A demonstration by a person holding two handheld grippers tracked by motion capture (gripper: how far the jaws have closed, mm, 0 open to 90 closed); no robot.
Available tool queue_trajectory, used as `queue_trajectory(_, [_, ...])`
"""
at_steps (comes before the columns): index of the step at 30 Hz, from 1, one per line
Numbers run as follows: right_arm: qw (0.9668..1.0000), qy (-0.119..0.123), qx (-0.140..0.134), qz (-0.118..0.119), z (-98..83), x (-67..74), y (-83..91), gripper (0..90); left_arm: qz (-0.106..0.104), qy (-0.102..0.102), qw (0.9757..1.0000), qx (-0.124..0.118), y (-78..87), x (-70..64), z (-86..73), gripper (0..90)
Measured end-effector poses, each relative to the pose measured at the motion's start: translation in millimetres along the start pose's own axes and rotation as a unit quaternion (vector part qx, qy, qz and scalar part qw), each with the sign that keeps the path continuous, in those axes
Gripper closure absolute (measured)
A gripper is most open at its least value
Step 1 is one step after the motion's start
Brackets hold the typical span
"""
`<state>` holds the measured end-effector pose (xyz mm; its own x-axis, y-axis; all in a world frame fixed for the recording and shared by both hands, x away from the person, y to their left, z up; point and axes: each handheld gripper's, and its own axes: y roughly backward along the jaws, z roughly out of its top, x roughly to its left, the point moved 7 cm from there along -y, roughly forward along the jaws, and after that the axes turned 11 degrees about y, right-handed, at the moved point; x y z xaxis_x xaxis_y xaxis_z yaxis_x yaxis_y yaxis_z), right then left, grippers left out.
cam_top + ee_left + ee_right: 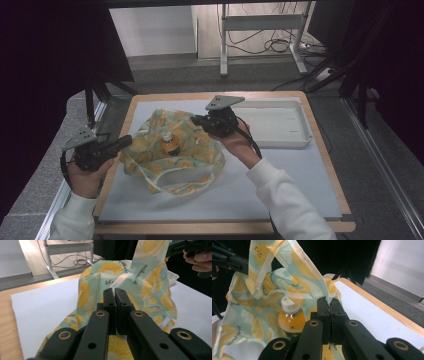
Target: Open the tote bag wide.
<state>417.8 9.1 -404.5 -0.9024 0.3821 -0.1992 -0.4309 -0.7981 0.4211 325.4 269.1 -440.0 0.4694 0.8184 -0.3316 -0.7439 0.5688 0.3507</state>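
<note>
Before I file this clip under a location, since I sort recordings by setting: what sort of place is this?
Probably a lab or recording workspace, not a home. The wooden table stands between dark curtains, loose cables lie on the floor behind by a metal desk frame, and a person works a lemon-print bag with handheld grippers.

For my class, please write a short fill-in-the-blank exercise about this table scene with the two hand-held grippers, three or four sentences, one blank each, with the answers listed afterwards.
1. The soft fabric bag is printed with slices of ____.
2. Inside the bag stands a small bottle of orange drink with a ____ cap.
3. The left gripper and the right gripper are both ____ on the bag's fabric edge.
4. Behind the right gripper, the shallow white plastic tray lies ____.

Missing words: lemon; white; shut; empty
</note>
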Motion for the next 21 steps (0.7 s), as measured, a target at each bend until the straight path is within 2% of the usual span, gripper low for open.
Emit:
queue_trajectory(7, [0.9999, -0.012, 0.008, -0.007, -2.4, -10.2, -14.0, 88.0, 0.011, 0.012, 0.9998, 0.011, -11.1, 14.0, 1.6, 89.0])
queue_trajectory(14, [0.9988, -0.030, 0.038, -0.010, -21.1, -18.2, -37.4, 88.0, 0.025, 0.026, 0.9990, 0.027, -24.8, 29.2, -5.5, 88.9])
queue_trajectory(19, [0.9975, -0.040, 0.058, -0.005, -35.4, -19.2, -50.0, 87.9, 0.028, 0.041, 0.9980, 0.039, -32.1, 39.2, -13.1, 88.9])
queue_trajectory(21, [0.9968, -0.044, 0.067, -0.001, -42.5, -17.9, -56.0, 87.8, 0.030, 0.041, 0.9977, 0.045, -34.8, 40.7, -16.5, 88.9])
